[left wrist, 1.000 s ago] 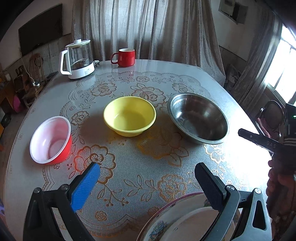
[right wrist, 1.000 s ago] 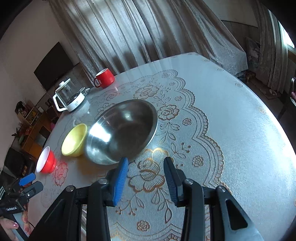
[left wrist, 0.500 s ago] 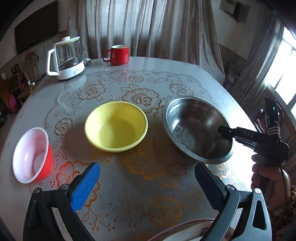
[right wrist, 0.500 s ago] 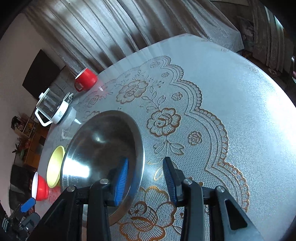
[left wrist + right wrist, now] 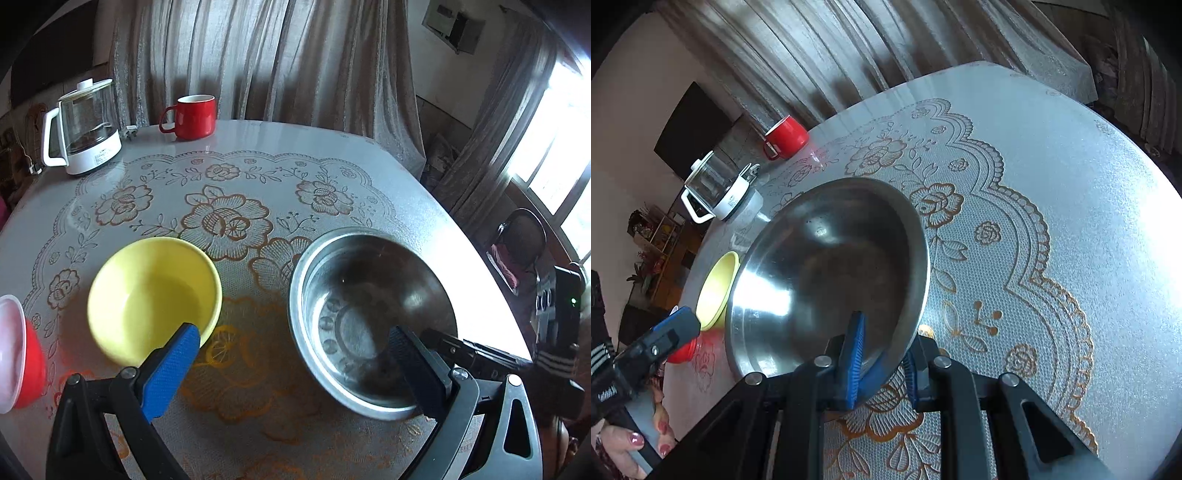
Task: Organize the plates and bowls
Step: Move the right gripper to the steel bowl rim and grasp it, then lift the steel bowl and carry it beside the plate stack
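Note:
A steel bowl (image 5: 369, 317) stands on the table at the right; in the right wrist view (image 5: 827, 273) its near rim sits between my right gripper's (image 5: 884, 354) two fingers, which are closed on it. A yellow bowl (image 5: 153, 295) stands left of it, and a red bowl with a white inside (image 5: 16, 350) is at the far left edge. My left gripper (image 5: 291, 350) is open and empty, low over the table between the yellow and steel bowls. It also shows in the right wrist view (image 5: 677, 325).
A glass kettle (image 5: 83, 125) and a red mug (image 5: 194, 116) stand at the table's far side by the curtain. The round table (image 5: 369, 173) carries a floral mat. A chair (image 5: 521, 243) stands off its right edge.
My right gripper moved forward and closed on the steel bowl's near rim. My left gripper moved forward over the table, so the plates at the near edge dropped out of view.

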Motion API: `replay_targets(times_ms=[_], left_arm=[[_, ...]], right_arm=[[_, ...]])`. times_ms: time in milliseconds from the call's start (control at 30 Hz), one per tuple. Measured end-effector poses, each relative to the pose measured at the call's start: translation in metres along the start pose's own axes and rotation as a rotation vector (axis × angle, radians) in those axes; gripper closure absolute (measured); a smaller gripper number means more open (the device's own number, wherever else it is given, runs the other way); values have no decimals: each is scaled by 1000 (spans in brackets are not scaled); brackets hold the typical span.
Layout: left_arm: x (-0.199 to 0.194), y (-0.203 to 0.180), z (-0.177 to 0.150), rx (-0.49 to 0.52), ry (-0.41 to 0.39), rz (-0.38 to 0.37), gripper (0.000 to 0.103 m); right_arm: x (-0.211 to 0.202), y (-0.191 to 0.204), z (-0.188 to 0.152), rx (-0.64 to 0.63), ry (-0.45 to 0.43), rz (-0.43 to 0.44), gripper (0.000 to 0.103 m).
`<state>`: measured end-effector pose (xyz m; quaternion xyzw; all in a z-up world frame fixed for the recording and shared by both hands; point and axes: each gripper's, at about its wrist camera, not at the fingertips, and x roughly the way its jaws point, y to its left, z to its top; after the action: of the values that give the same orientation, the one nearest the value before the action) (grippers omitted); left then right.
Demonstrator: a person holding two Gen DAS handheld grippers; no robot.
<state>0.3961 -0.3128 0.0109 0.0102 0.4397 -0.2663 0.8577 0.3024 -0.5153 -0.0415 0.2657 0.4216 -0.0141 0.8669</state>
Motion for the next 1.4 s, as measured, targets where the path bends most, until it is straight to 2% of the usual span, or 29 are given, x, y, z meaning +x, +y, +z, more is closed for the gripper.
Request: replay_targets(times_ms=[100,267,367,433,533,700,1000,1267,1400], left_arm=[[14,-7,4,15,19,-15,3],[38,-18,2,57,75,-34,19],[46,-23,-3,84,107,-35,39],[51,-28,-7,119,129,-18,67],[52,-31,-14,151,153,-19,84],[46,-32,-25,179,166,-34,88],[11,-27,-50,179,149,-54,88],[-40,-3,-70,124,80,-69,88],[-76,13,-81,94,16,-63,88]], right_arm=[[-5,-3,-6,-12,-5,13,85],[-10,-9,-16,-23,-6,35,85],[-12,-12,-20,-20,-8,36,85],[-13,-13,-21,-15,-11,41,85],[-15,-14,-22,-1,-21,53,85],[-19,-10,-25,-4,-24,26,85],[-36,-7,-50,49,-22,55,85],[-60,28,-73,-6,-54,63,85],[-74,57,-82,-59,-81,68,85]])
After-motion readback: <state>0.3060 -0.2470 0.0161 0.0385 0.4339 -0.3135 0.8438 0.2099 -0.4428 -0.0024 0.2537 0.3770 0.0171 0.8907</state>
